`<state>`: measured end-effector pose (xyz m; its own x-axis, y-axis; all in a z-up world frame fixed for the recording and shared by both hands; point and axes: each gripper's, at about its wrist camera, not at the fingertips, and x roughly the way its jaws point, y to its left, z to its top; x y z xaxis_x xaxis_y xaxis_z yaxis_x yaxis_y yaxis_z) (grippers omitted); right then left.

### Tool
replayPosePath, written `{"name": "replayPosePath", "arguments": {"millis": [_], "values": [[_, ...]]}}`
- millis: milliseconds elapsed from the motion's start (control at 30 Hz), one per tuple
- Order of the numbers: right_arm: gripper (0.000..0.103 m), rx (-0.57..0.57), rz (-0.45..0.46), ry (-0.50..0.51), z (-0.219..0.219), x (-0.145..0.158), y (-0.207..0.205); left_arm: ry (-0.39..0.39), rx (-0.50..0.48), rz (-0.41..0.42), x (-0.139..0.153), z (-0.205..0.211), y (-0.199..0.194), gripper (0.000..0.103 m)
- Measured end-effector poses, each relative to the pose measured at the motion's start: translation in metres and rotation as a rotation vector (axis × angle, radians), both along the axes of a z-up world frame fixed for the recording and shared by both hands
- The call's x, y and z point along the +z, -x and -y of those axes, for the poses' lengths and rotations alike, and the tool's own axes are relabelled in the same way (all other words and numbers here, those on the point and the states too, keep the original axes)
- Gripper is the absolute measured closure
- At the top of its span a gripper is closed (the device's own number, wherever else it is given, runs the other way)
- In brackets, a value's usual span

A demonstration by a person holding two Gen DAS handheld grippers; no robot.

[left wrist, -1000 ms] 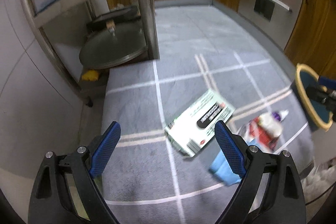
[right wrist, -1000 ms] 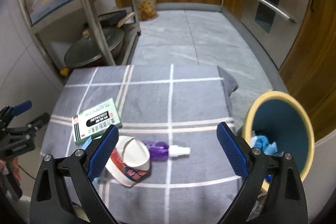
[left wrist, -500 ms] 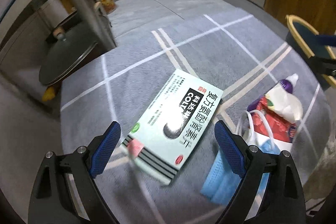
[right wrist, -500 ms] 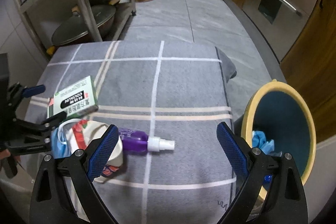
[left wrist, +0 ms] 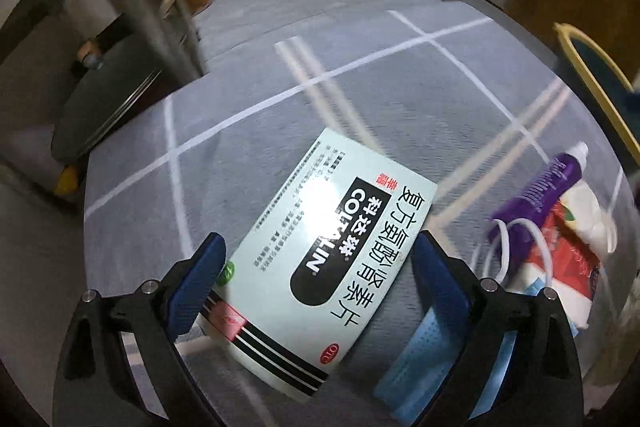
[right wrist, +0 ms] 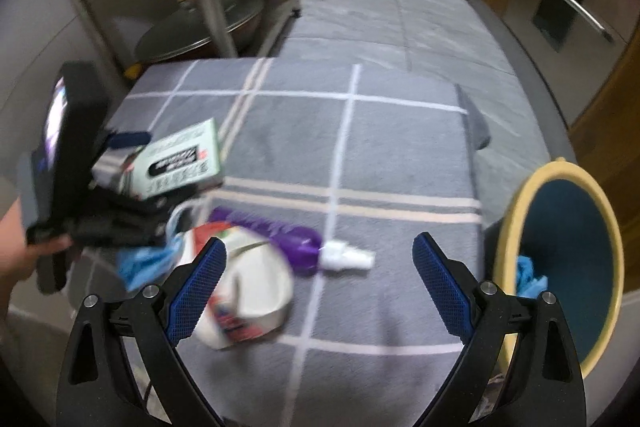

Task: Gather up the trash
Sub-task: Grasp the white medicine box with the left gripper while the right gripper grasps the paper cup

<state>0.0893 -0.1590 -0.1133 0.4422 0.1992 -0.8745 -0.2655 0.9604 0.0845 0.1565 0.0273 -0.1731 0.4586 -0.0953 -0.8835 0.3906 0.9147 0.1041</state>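
Blue scraps already lie in the yellow-rimmed teal bin (right wrist: 560, 267) at three o'clock. The left hand-held gripper (left wrist: 316, 267), wide open, straddles the pale-green cardboard medicine box (left wrist: 316, 251); the right hand-held gripper (right wrist: 316, 271) hangs open, empty. Purple spray bottle (right wrist: 280, 235), paper cup (right wrist: 248, 291) and blue face mask (left wrist: 432, 367) remain.

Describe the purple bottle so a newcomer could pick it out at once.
On the grey checked cloth, look near its front edge, left of the yellow-rimmed bin. The purple bottle lies on its side against a crumpled red-and-white paper cup. It alone is purple, with a white spray nozzle pointing toward the bin.
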Motion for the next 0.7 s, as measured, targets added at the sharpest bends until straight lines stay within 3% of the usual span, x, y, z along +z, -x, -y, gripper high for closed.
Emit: {"name": "replayPosePath", "arguments": {"millis": [233,433,533,600,700], "values": [[0.009,0.094,-0.059,0.003,-0.018,-0.012,0.007,0.005,0.003,-0.047,-0.006,0.0,-0.001,0.013],[0.014,0.092,-0.134,-0.008,-0.018,-0.027,0.007,0.006,0.008,-0.06,-0.005,-0.001,-0.001,0.017],[0.027,0.078,-0.16,0.023,-0.016,-0.036,0.006,0.007,0.011,-0.064,-0.004,-0.001,0.0,0.019],[0.047,0.07,-0.175,0.036,-0.015,-0.042,0.004,0.003,0.011,-0.067,-0.003,-0.001,0.001,0.021],[0.065,0.065,-0.204,-0.012,-0.012,-0.046,0.002,0.006,0.017,-0.073,-0.001,-0.002,0.002,0.023]]}}
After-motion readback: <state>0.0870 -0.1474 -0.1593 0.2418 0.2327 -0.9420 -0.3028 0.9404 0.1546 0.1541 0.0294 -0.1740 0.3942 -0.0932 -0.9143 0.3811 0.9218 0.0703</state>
